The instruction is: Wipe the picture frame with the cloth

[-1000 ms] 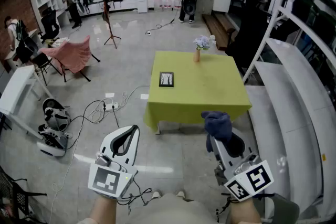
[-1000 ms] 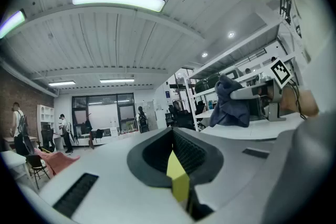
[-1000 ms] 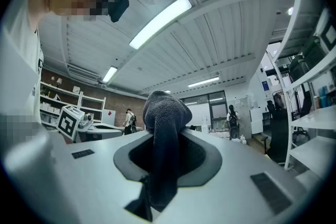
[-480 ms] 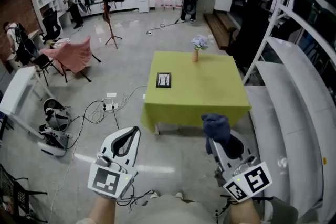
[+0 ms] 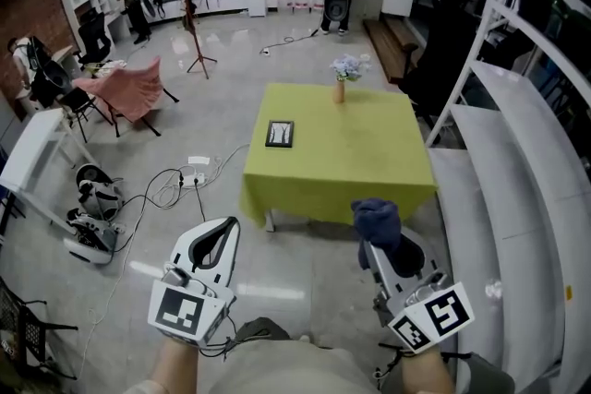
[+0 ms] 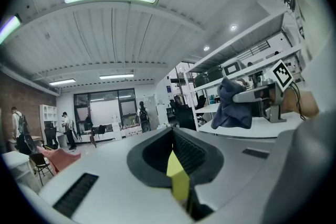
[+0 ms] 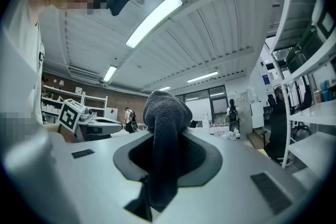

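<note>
A small black picture frame (image 5: 279, 134) lies flat near the left edge of a table with a yellow-green cover (image 5: 369, 166), some way ahead of both grippers. My left gripper (image 5: 229, 228) is held low at the left over the floor, its jaws shut with nothing between them (image 6: 173, 136). Low at the right, my right gripper (image 5: 377, 242) is shut on a dark blue cloth (image 5: 379, 219), which bunches above the jaws and hangs down between them (image 7: 164, 128). In the left gripper view, the cloth (image 6: 231, 105) shows at the right.
A vase of flowers (image 5: 340, 77) stands at the table's far edge. White shelving (image 5: 517, 152) runs along the right. Cables and a power strip (image 5: 189, 182) lie on the floor left of the table, with white gear (image 5: 92, 217), a pink-draped chair (image 5: 129, 92) and people further back.
The view has shifted a little: the table and the frame now sit slightly further left and up. Both grippers stay as they were, the right one still shut on the cloth.
</note>
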A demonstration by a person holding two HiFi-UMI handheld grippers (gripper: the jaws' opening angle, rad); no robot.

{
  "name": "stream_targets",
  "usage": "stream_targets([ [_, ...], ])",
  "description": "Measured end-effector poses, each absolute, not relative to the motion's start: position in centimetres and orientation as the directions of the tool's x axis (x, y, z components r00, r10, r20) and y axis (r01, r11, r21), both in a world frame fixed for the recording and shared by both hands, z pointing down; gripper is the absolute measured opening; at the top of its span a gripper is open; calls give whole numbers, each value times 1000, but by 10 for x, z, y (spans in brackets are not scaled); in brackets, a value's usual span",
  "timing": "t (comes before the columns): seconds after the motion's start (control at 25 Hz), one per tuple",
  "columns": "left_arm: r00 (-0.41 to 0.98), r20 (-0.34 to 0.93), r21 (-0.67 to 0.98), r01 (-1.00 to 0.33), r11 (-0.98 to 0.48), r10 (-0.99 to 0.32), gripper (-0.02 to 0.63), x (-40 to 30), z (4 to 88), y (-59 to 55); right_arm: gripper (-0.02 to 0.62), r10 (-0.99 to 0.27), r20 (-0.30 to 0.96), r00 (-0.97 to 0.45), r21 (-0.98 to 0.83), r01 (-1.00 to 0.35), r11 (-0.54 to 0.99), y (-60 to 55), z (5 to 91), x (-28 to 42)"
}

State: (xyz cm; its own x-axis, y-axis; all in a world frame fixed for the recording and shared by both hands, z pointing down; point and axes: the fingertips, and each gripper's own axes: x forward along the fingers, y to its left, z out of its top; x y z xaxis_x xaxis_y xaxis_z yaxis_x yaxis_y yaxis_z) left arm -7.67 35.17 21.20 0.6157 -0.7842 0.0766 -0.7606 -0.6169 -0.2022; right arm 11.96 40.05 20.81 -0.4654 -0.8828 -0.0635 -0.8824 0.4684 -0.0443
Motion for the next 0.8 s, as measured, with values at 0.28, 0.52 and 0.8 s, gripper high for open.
stream_targets([
  [0.28,608,71,-201,-768,-608,-791,8,-67,216,345,89,-881,-54,-469,-51,-880,472,388,220,131],
  [0.52,615,53,-213,-762,-611,-786,8,-62,226,317,89,-877,-50,-479,-59,-875,481,363,235,124],
  [0.8,616,69,-191,-764,-617,-784,8,-67,244,263,91,-871,6,-491,-50,-870,490,311,259,111],
])
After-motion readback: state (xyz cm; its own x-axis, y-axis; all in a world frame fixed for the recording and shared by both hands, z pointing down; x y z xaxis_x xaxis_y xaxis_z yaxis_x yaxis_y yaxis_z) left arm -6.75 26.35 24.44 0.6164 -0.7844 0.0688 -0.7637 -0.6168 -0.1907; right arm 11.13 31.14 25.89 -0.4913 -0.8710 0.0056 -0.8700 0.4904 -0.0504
